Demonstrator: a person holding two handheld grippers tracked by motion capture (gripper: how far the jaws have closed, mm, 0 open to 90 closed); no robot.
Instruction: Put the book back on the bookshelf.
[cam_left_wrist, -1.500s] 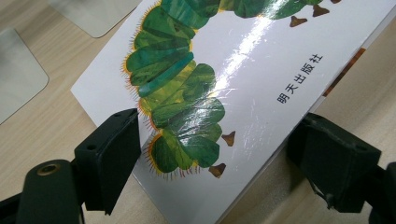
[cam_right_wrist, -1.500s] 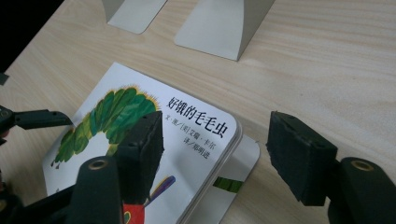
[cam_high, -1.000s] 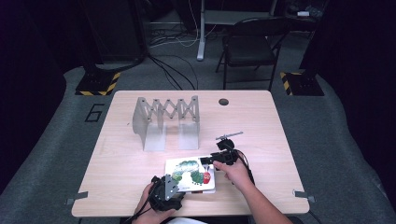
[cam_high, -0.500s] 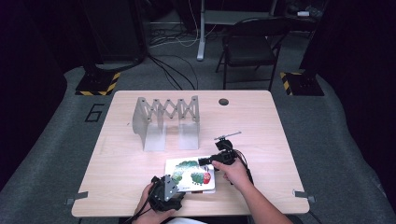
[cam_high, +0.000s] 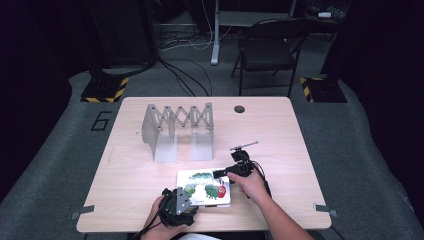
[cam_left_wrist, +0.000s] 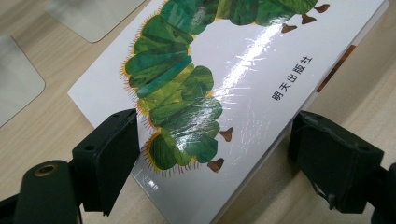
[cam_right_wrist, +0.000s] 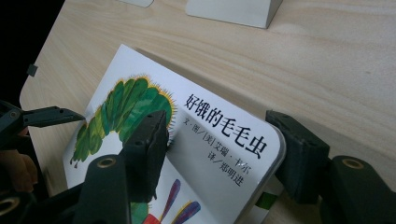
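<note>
White book (cam_high: 205, 188) edges sit between both spread pairs of jaws, left hand-held gripper (cam_left_wrist: 212, 154) and right hand-held gripper (cam_right_wrist: 219, 149).

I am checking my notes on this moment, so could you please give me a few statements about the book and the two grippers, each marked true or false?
1. The picture book lies near the table's front edge. True.
2. The left gripper has its jaws spread to either side of a book corner. True.
3. The book stands upright in the grey folding rack. False: it lies in front of the rack, apart from it.
4. The cover shows a red fire engine. False: it shows a green caterpillar.
5. The right gripper is open around a book corner. True.
</note>
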